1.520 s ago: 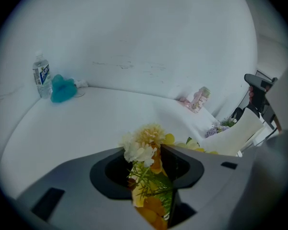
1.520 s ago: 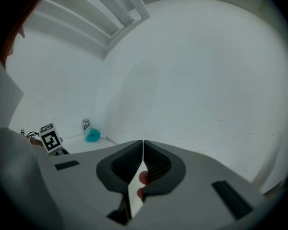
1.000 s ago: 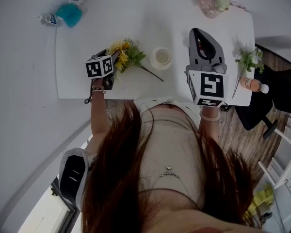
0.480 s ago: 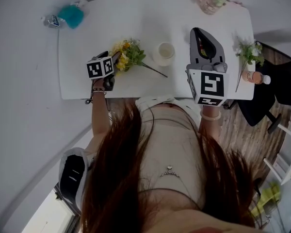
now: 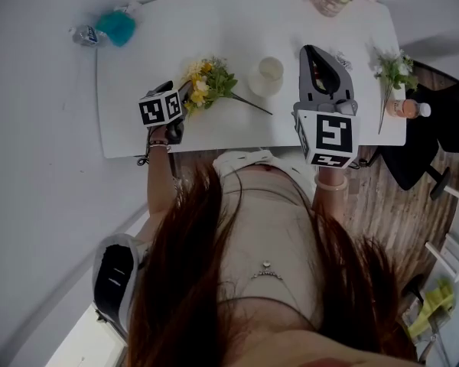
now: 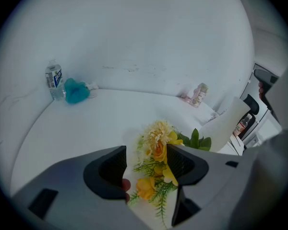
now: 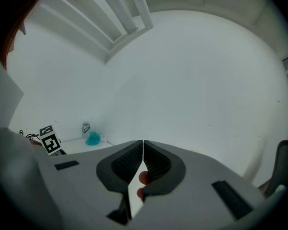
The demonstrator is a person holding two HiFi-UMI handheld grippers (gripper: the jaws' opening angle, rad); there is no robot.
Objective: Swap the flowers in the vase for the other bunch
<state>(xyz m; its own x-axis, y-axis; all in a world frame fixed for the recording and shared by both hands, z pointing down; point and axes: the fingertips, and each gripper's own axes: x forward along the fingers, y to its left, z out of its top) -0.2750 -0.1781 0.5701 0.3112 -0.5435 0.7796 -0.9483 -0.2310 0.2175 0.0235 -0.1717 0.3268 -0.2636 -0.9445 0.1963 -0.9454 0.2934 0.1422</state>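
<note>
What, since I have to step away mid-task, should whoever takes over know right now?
Left gripper: open, jaws either side of the yellow bunch's blooms; the bunch lies on the table left of the vase.
Right gripper: shut, empty, over the table right of the vase.
Vase looks empty. The white-green bunch lies at the table's right end.
Done: old flowers apparently out.
Left: stand the other bunch in the vase; which bunch that is, these views don't show.
</note>
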